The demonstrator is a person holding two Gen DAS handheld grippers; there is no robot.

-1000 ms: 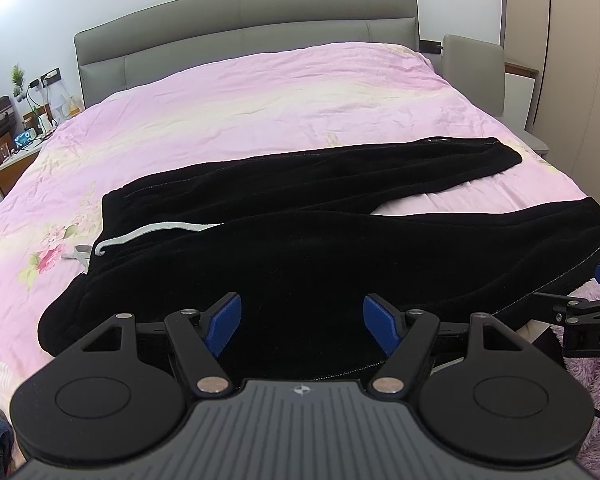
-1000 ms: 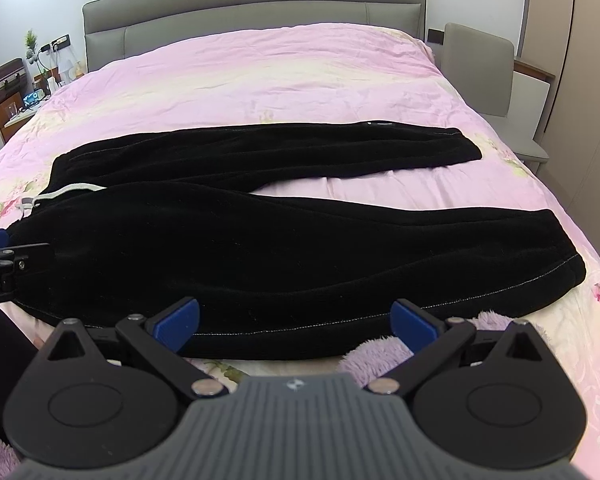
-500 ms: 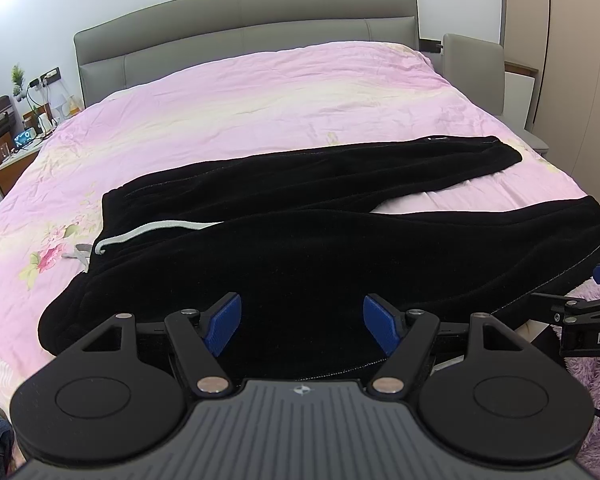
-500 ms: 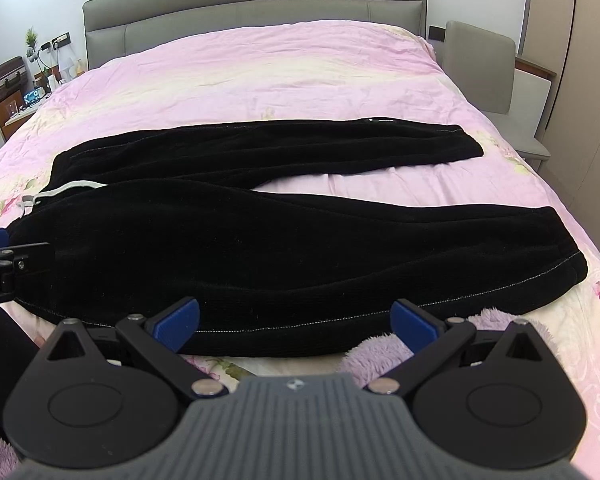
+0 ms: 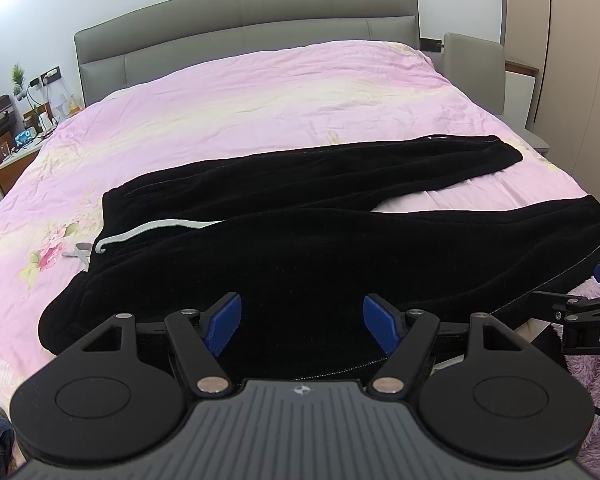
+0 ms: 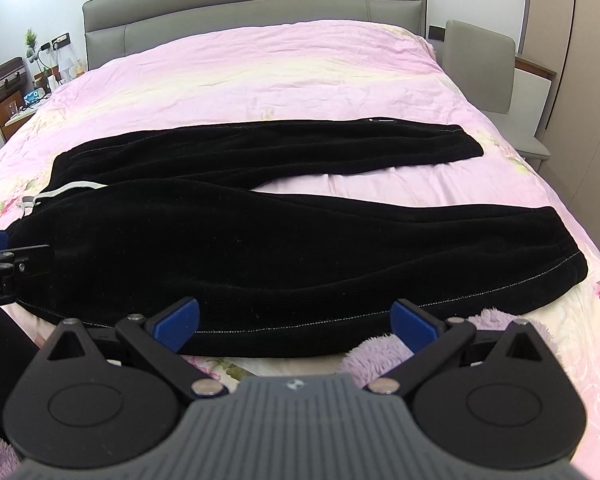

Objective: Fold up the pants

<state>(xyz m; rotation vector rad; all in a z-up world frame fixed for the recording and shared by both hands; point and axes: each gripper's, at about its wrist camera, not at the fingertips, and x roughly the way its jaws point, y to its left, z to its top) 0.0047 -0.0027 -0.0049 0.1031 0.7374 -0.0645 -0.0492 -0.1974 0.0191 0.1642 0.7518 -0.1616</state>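
I've got the black fleecy pants (image 5: 320,248) spread flat across the near half of the bed with its pink floral quilt (image 5: 280,92), waistband toward the bed's left edge, cuffs toward the right edge, and the two legs splayed apart in a narrow V with a wedge of quilt showing between them. That lie tells me nothing is folded yet: the far leg (image 6: 284,148) runs out on its own, the near leg (image 6: 300,256) sits right along the bed's near edge, its stitched hem seam just ahead of my tools. The white drawstring (image 5: 148,232) trails out at the waistband end, loose on the fabric. My left gripper (image 5: 302,322) hovers low over the waist end of the near leg, blue fingers (image 5: 222,322) spread wide and holding nothing. My right gripper (image 6: 294,322) sits above the near edge further toward the cuff, fingers (image 6: 176,322) likewise parted and empty, with a tuft of lilac fluffy fabric (image 6: 376,350) showing below it. I read this spacing as deliberate: one tool per end of the near leg, so both can pinch its edge and carry it over onto the far leg. Plush cloth like this should drape heavily, so I'd want a deep bite. The grey padded headboard (image 6: 256,4) stands well apart from the work.
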